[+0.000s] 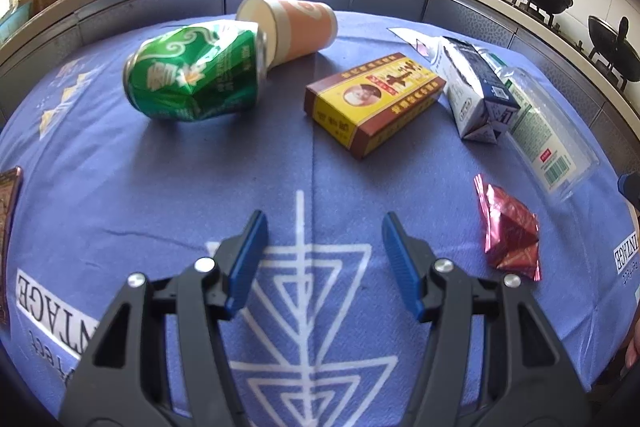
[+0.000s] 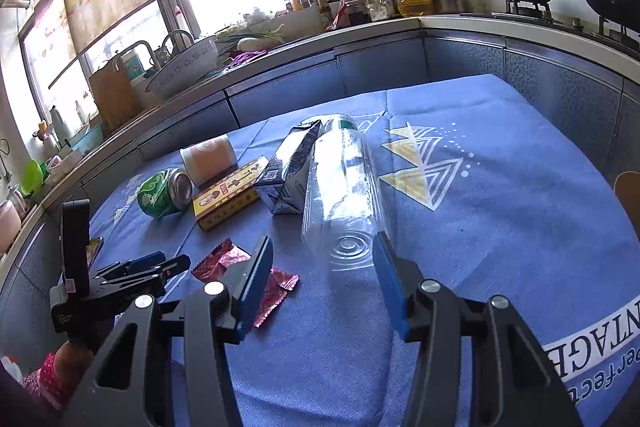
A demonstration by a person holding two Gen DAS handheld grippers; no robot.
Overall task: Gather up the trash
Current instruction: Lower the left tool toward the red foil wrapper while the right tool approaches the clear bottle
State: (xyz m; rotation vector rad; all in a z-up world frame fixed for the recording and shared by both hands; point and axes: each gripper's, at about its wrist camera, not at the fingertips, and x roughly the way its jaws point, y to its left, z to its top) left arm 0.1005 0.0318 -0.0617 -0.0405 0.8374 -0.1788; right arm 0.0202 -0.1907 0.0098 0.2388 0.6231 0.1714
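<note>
Left tongs (image 1: 325, 255) ribbed blue pads apart over woven blue table (image 1: 160, 195), right tongs (image 2: 323, 273) apart, empty, crinkled red foil wrapper (image 1: 508, 231), dented green can (image 1: 194, 75), clear ridged plastic bottle (image 2: 344, 187)

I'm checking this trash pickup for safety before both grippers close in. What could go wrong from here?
The clear plastic bottle lies on its side and could roll from the open right gripper. The dented green can touches the tipped paper cup, so lifting one may shift the other. The open left gripper may bunch the blue tablecloth.
</note>
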